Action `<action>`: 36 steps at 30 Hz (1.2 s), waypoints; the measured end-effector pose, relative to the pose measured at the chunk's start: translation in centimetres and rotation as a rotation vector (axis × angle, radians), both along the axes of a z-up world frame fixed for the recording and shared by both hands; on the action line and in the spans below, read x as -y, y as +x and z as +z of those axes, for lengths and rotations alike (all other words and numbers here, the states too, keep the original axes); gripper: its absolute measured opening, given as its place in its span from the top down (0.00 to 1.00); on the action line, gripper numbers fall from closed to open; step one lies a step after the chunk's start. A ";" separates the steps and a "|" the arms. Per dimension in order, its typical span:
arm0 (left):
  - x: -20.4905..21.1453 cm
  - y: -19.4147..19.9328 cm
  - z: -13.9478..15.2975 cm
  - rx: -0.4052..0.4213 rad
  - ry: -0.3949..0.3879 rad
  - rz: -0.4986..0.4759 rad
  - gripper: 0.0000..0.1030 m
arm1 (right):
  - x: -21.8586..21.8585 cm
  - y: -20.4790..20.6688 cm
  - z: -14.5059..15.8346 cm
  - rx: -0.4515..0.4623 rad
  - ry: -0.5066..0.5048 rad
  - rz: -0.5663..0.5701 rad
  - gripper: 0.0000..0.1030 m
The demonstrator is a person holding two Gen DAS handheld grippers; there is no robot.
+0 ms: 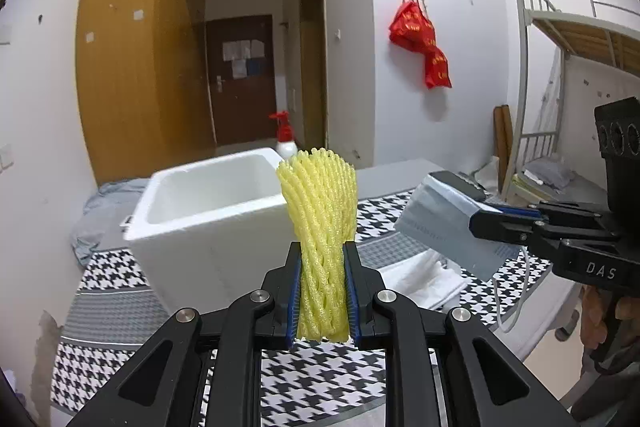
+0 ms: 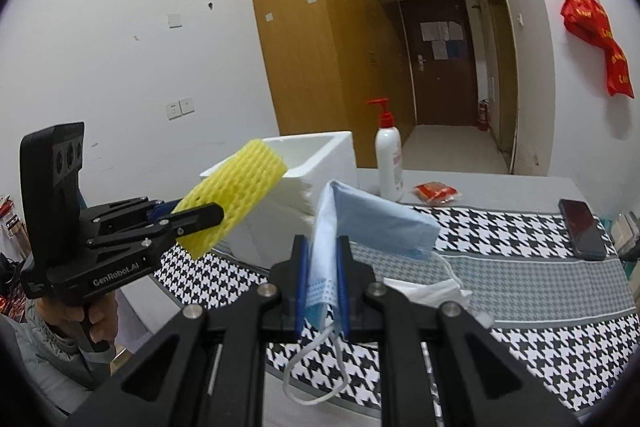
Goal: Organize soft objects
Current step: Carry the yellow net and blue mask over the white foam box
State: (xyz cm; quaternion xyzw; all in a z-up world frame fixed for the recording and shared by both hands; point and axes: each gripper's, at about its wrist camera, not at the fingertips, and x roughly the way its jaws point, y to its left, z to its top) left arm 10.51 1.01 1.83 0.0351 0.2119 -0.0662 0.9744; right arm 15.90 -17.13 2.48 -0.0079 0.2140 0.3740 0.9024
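Left claw [image 1: 322, 291]: closed on a yellow foam net sleeve [image 1: 320, 223], gripped low on its body so that the upper part fans out above the blue pads [image 1: 294, 291]. The sleeve is held clear of the table [image 1: 112, 311], upright in the left wrist view; in the right wrist view the same claw points toward the white foam box [image 1: 208, 223] with the sleeve near the box's rim, not yet over the opening as far as can be judged.

Right claw [image 2: 323, 279]: closed on a blue face mask [image 2: 372, 223], pinched along one folded edge. The mask's body droops to the right of the fingers and one white ear loop [image 2: 316, 371] hangs below them. This claw also hovers above the table, short of the box.

Progress, as a judgement: both items are lifted and in transit, and neither has been released. The visible part of the box interior appears bare, so the sorting seems to be at an early stage. A white crumpled cloth or tissue [image 2: 428, 289] lies on the houndstooth table cover just beyond the right claw and probably remains to be collected.

Surroundings: a pump bottle [image 2: 389, 163] stands behind the box; a small red packet [image 2: 436, 193] and a dark phone [image 2: 582, 229] lie farther right on the table.
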 end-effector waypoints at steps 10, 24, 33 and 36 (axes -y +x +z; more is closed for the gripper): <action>-2.9 -1.3 -0.1 0.018 -0.020 0.042 0.80 | -3.2 -1.4 0.6 0.029 -0.011 0.044 0.84; -7.2 -3.3 0.3 0.048 -0.060 0.097 0.80 | -7.7 -2.6 1.2 0.065 -0.026 0.093 0.84; -8.6 -3.6 1.3 0.080 -0.067 0.103 0.80 | -9.2 -2.5 2.8 0.105 -0.030 0.106 0.84; -8.7 -3.5 1.6 0.087 -0.072 0.105 0.80 | -9.7 -2.3 3.3 0.122 -0.036 0.113 0.84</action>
